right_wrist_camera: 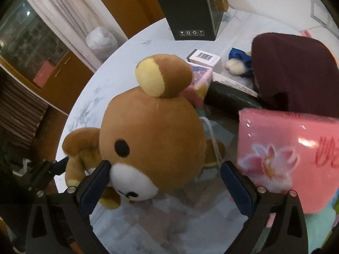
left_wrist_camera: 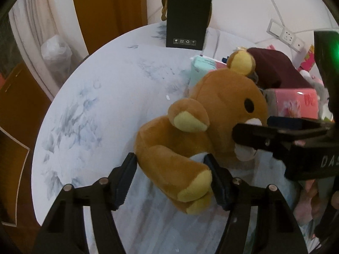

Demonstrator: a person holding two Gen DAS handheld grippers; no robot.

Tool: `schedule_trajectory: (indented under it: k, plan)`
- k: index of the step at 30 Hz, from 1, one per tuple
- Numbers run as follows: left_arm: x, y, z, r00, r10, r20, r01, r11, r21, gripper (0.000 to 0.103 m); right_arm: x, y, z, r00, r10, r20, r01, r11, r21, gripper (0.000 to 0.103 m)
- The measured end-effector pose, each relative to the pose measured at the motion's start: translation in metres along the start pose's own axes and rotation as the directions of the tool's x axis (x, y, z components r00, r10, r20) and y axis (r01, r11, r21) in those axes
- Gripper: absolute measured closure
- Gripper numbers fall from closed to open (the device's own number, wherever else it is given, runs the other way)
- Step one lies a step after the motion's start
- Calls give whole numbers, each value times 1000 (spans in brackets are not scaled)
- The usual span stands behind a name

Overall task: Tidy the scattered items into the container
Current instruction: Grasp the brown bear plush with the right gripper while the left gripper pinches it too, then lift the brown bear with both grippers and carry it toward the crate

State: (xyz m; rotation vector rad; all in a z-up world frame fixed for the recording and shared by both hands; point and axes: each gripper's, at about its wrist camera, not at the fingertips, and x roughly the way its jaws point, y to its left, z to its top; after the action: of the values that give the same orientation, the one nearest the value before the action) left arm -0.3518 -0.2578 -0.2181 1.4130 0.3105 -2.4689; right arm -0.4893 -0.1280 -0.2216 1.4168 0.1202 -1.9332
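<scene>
A brown plush bear with yellow ears is held above the table. My left gripper is shut on the bear's leg, one finger on each side. My right gripper is open around the bear's head; its left finger touches the white muzzle and its right finger stands clear. The right gripper also shows in the left wrist view at the bear's muzzle. A clear container with a pink flowered pack lies behind and below the bear.
A black box stands upright at the back of the round white table. A maroon cloth, a white barcode box, a black item and a small plush toy lie at the right. A bin with a white bag stands beyond the table.
</scene>
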Motion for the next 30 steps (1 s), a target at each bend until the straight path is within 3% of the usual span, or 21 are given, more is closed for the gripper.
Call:
schedule_trajectory:
  k: [4,7,10,12,15,20,30]
  plan:
    - [7,9,10,1000,-12,-5,12,1000,-19,25,9,2,8,1000,-7,-12,7,1000,3,0]
    - [16,14,15,999,-29,-33,28,999,-34,12,16,3,13,1000,-7,-23,8,1000,9,0]
    - [27,14,16,997,-53,-54,51,998,-32,11,24,3,18,999,-7,-35,8,1000,18,0]
    - [30,13,17,996,-69,-51,68,997,-25,26,29,3,21,999,-15,-45,16,1000,19,0]
    - [29,11,18,996,-78,-42,77,997,-27,31,35,9,21,998,-38,-52,38,999,-6,1]
    - [17,12,18,997,-72,-26,71,997,-25,34,30,13,20,999,-14,-41,13,1000,-6,13]
    - [-52,3,31,990,-64,123,61,998,29,34,-31,31,23,997,14,78,-11,999,-30,14]
